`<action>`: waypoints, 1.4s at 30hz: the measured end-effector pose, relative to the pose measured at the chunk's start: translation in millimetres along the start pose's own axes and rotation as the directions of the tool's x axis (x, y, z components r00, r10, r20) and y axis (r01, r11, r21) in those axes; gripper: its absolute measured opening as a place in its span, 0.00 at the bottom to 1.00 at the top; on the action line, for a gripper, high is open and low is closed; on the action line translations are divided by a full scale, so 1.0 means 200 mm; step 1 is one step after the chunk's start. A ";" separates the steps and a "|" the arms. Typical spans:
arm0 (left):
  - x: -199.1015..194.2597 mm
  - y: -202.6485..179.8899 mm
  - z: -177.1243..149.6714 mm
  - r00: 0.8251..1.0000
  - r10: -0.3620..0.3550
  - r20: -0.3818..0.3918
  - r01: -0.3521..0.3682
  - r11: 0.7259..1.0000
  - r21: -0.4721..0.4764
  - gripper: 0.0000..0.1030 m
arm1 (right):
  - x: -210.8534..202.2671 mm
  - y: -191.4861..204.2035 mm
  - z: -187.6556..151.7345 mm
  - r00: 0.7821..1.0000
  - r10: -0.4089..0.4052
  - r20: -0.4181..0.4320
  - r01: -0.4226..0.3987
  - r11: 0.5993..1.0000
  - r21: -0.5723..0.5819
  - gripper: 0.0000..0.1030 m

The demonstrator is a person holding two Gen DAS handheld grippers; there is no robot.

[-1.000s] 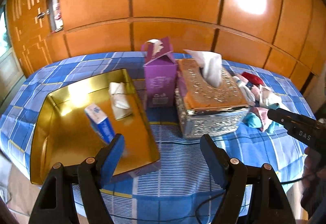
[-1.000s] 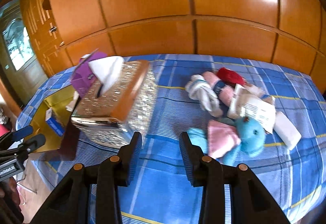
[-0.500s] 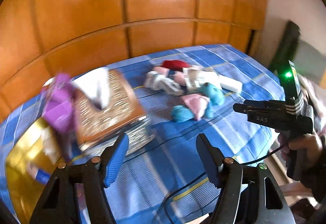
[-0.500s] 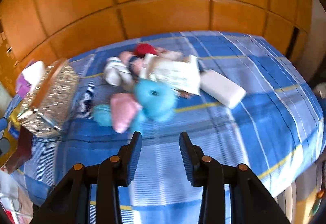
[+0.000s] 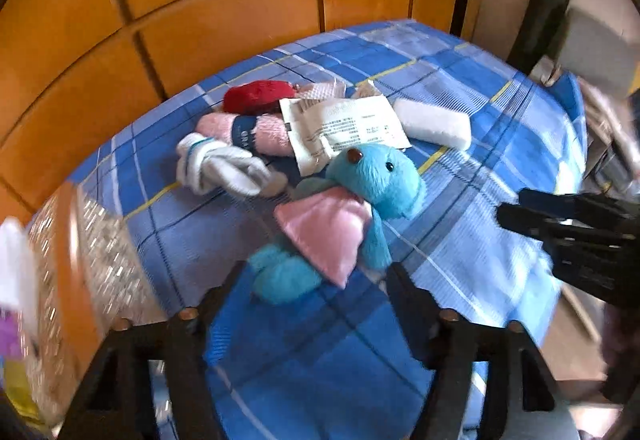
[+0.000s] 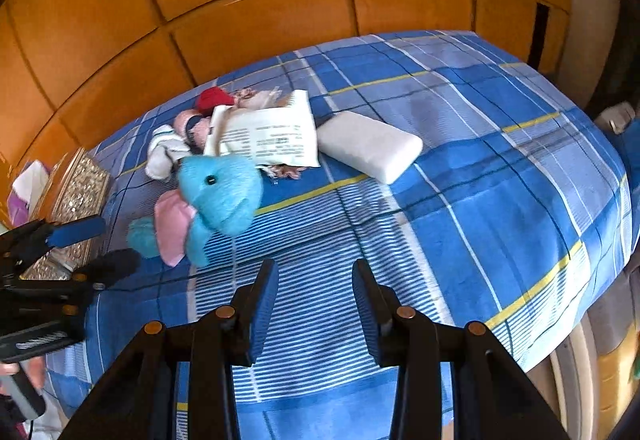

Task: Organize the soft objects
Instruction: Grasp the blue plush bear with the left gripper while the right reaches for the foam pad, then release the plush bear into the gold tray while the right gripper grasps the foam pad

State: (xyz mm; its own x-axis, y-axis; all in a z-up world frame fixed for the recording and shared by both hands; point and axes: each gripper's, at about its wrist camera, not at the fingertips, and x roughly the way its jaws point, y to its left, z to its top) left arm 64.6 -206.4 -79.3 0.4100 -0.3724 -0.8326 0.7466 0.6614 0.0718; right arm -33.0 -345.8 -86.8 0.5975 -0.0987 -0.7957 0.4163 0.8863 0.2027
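A blue plush toy [image 5: 372, 176] with a pink cushion [image 5: 324, 228] on its belly lies on the blue checked cloth. Behind it are a white sock bundle [image 5: 224, 168], a pink rolled towel [image 5: 260, 130], a red soft item [image 5: 256, 96], a printed white packet [image 5: 344, 128] and a white soft block [image 5: 432, 124]. My left gripper [image 5: 316, 284] hangs just short of the toy's lower end. Its jaws are opening and its pads press on nothing. My right gripper [image 6: 316, 280] is open with a narrow, empty gap over bare cloth, to the right of the toy [image 6: 220, 196].
A glittery tissue box [image 5: 100, 260] stands at the left, close to my left gripper [image 6: 96, 248]. Orange wooden panels [image 6: 260, 20] back the table. The cloth drops off at the right edge [image 6: 592, 260]. My right gripper [image 5: 516, 208] shows at the right of the left wrist view.
Both views swung right, from the gold tray and tissue box to the soft pile. My left gripper came close to the blue plush toy, and its jaws narrowed and then widened. The right gripper's gap is unchanged.
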 end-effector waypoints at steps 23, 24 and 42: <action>0.30 0.01 0.02 0.998 -0.059 0.003 0.059 0.998 0.024 0.34 | 0.33 -0.07 0.48 0.988 -0.049 -0.149 -0.025 0.890 -0.455 0.73; 0.31 0.00 0.02 0.999 -0.054 0.000 0.054 0.998 0.016 0.35 | 0.38 -0.06 0.52 0.983 -0.076 -0.167 -0.015 0.876 -0.482 0.73; 0.30 0.04 0.01 0.997 -0.071 0.026 0.073 0.994 -0.077 0.28 | 0.61 -0.09 0.54 0.935 -0.093 -0.342 -0.098 0.859 -0.502 0.56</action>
State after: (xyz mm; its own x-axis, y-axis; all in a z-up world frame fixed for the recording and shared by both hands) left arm 96.4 -225.8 -127.9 0.3694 -0.4358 -0.8207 0.7319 0.6807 -0.0320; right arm 106.3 -423.2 -125.2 0.2856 -0.0203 -0.9581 -0.0449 0.9984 -0.0345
